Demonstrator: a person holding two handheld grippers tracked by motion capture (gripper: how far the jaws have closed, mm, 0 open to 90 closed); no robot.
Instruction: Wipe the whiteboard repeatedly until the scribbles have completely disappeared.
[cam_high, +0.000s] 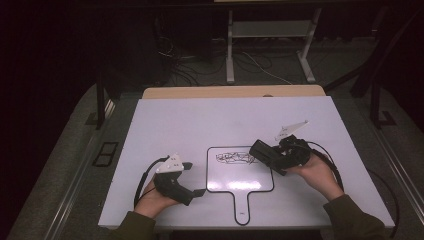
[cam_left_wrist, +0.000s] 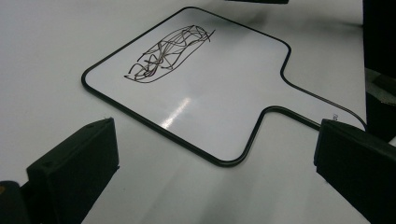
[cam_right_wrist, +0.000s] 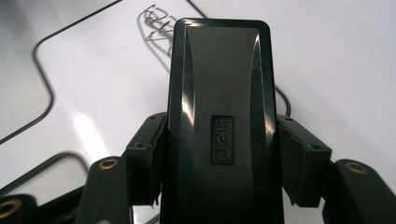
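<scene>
A small paddle-shaped whiteboard (cam_high: 240, 175) (cam_left_wrist: 205, 93) (cam_right_wrist: 93, 93) lies on the white table, its handle toward the person, with a black scribble (cam_high: 235, 158) (cam_left_wrist: 163, 51) (cam_right_wrist: 156, 25) near its far edge. My right gripper (cam_high: 274, 159) (cam_right_wrist: 219, 154) is shut on a black board eraser (cam_high: 266, 156) (cam_right_wrist: 219, 107), held just above the board's right far corner beside the scribble. My left gripper (cam_high: 194, 179) (cam_left_wrist: 215, 163) stands open at the board's left side, low over the table, with nothing between its fingers (cam_left_wrist: 74, 163).
The white table top (cam_high: 175, 125) lies over a wooden desk (cam_high: 230, 92). Beyond it the floor is dark, with a metal frame (cam_high: 270, 35) and loose cables (cam_high: 190, 65).
</scene>
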